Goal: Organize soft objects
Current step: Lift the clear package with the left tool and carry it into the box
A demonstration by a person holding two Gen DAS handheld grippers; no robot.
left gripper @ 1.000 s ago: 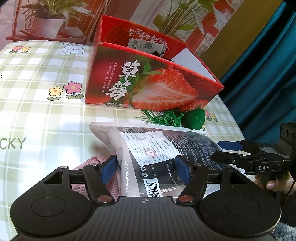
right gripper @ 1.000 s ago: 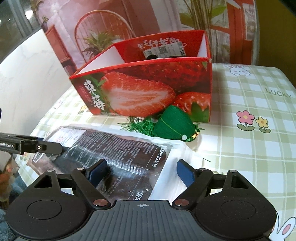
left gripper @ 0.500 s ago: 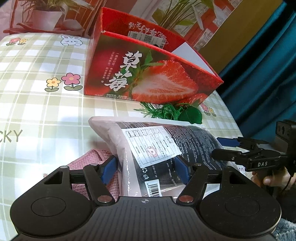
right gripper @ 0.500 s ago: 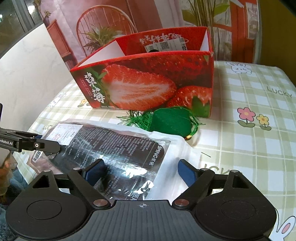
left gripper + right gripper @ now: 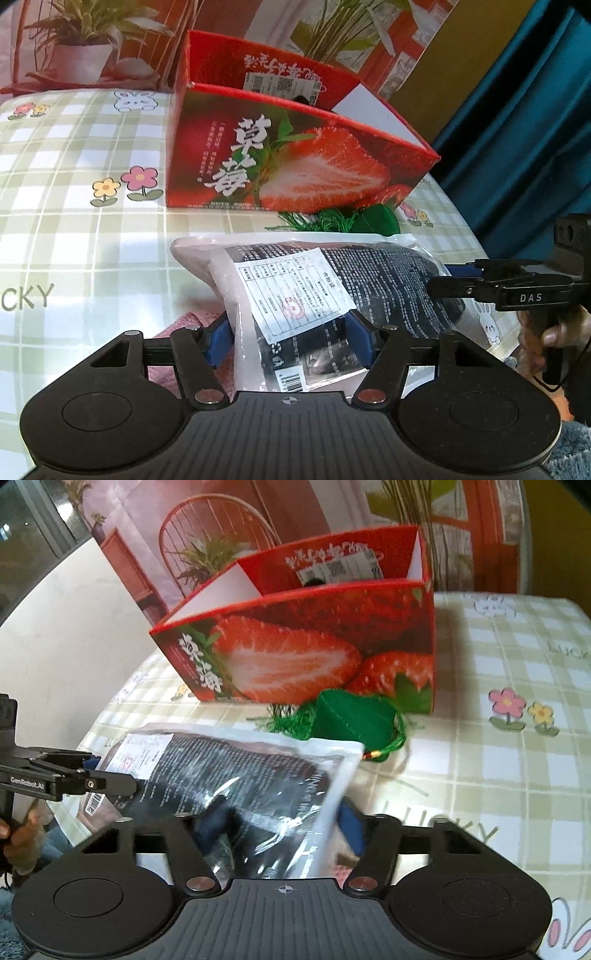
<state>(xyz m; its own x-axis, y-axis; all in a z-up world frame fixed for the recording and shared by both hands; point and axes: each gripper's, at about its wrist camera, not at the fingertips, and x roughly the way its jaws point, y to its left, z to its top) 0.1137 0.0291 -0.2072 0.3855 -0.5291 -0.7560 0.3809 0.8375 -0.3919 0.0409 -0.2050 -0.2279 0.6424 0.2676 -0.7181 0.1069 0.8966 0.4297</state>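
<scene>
- Both our grippers work on the same plastic package (image 5: 332, 291): our left gripper (image 5: 288, 343) has its blue pads pressed against the two sides of the near end, grasping it.
- Our right gripper (image 5: 280, 827) straddles the opposite end of the package (image 5: 236, 771); that view is blurred, so we cannot tell whether its pads are clenched on the plastic or only beside it.
- Lying between the two tools, the package is clear plastic over dark contents, with a white printed label (image 5: 291, 291) facing up near our left pads.
- Under the package, just left of our left gripper, a pink cloth (image 5: 184, 325) shows.
- Just beyond the package's far edge sits a green tasselled ornament (image 5: 351, 720), against the front wall of the strawberry box (image 5: 295, 162).
- That open red box stands ahead of both grippers on the checked tablecloth (image 5: 74, 221).
</scene>
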